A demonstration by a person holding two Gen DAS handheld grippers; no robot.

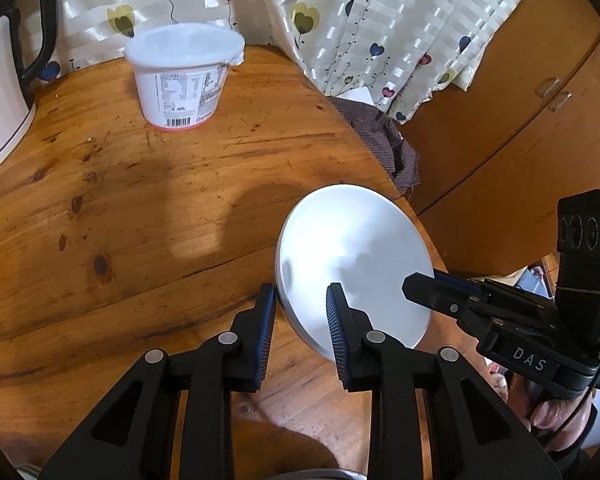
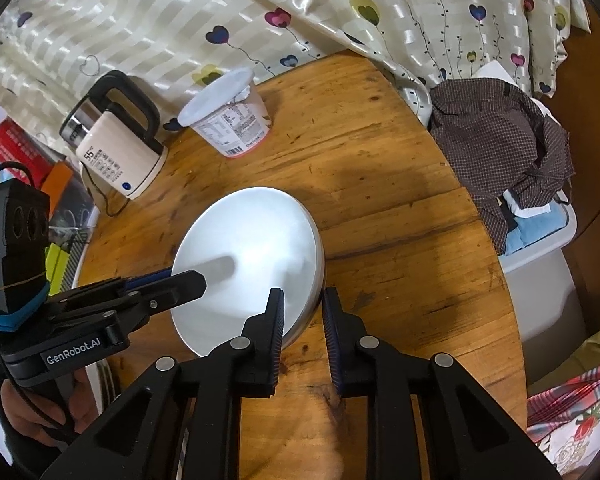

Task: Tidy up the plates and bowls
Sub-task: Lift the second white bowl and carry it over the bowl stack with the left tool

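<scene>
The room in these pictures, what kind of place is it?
Probably a lived-in home, not a lab: a worn round wooden table holds an electric kettle, beside heart-patterned curtains and a basket of clothes.

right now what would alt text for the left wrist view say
A round silver plate sits near the edge of a wooden table, with the left gripper straddling its near rim, jaws apart, and the right gripper reaching onto it from the right. Behind stand a lidded white tub and a kettle.
</scene>
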